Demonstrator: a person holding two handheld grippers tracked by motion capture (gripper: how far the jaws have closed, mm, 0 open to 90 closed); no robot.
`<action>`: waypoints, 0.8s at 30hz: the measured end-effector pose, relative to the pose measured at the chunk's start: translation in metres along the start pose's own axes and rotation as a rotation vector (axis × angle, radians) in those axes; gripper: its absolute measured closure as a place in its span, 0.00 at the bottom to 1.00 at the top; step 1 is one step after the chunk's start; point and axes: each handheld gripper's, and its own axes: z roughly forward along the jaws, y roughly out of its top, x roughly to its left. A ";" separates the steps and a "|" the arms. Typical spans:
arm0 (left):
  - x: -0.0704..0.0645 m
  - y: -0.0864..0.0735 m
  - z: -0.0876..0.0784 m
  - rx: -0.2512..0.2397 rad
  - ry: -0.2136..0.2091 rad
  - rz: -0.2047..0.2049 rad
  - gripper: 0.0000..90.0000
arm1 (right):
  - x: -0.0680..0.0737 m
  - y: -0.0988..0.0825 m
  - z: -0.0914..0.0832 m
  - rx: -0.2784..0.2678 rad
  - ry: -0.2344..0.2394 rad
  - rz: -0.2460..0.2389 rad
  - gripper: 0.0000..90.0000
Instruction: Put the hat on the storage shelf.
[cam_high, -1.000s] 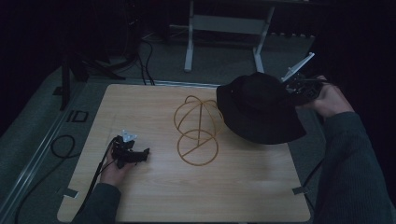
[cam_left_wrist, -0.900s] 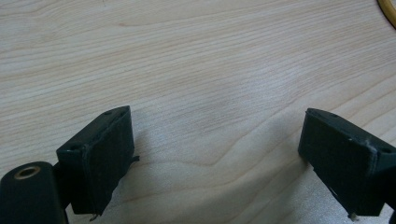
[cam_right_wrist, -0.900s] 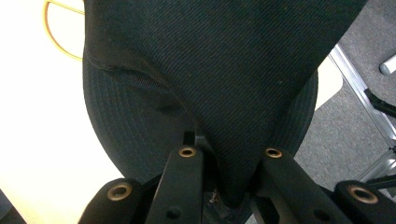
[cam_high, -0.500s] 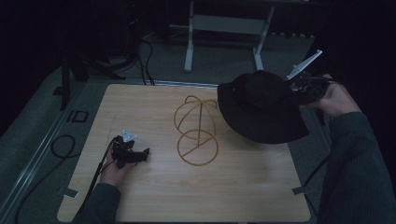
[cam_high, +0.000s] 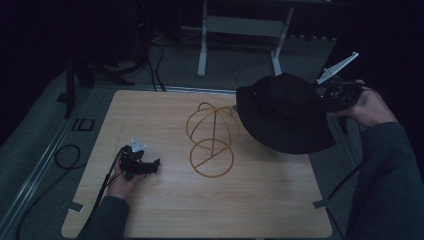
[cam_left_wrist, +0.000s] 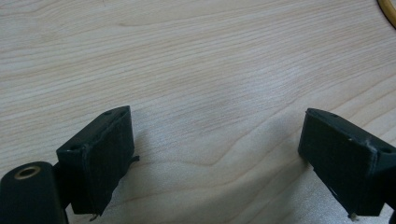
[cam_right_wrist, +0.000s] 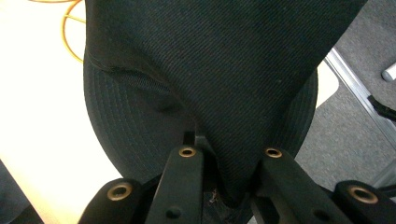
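A black bucket hat (cam_high: 282, 112) hangs tilted above the right side of the wooden table (cam_high: 165, 215). My right gripper (cam_high: 322, 96) is shut on the hat's fabric at its right edge. In the right gripper view, the cloth (cam_right_wrist: 224, 70) is pinched between the two jaws of that gripper (cam_right_wrist: 229, 158). A gold wire hat stand (cam_high: 211, 135) stands at the table's middle, just left of the hat and apart from it. My left gripper (cam_high: 152, 166) rests on the table at the left. Its jaws stand wide apart (cam_left_wrist: 224, 163) over bare wood with nothing between them.
A white metal frame (cam_high: 240, 30) stands on the floor beyond the table. Cables (cam_high: 65, 155) lie on the floor along the table's left side. Part of the wire stand (cam_right_wrist: 72, 35) shows left of the hat in the right gripper view.
My right gripper and the hat have drifted slightly right and up. The left gripper and the wire stand have stayed in place.
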 end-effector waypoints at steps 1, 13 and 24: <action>0.000 0.000 0.000 0.000 0.000 0.000 0.12 | 0.000 -0.001 -0.001 -0.004 0.002 -0.004 0.95; 0.000 0.000 0.000 0.001 0.000 0.000 0.12 | 0.001 -0.002 -0.005 -0.024 0.019 -0.015 0.95; 0.000 0.000 0.000 0.000 0.000 0.000 0.12 | 0.004 -0.001 -0.013 -0.053 0.025 -0.026 0.95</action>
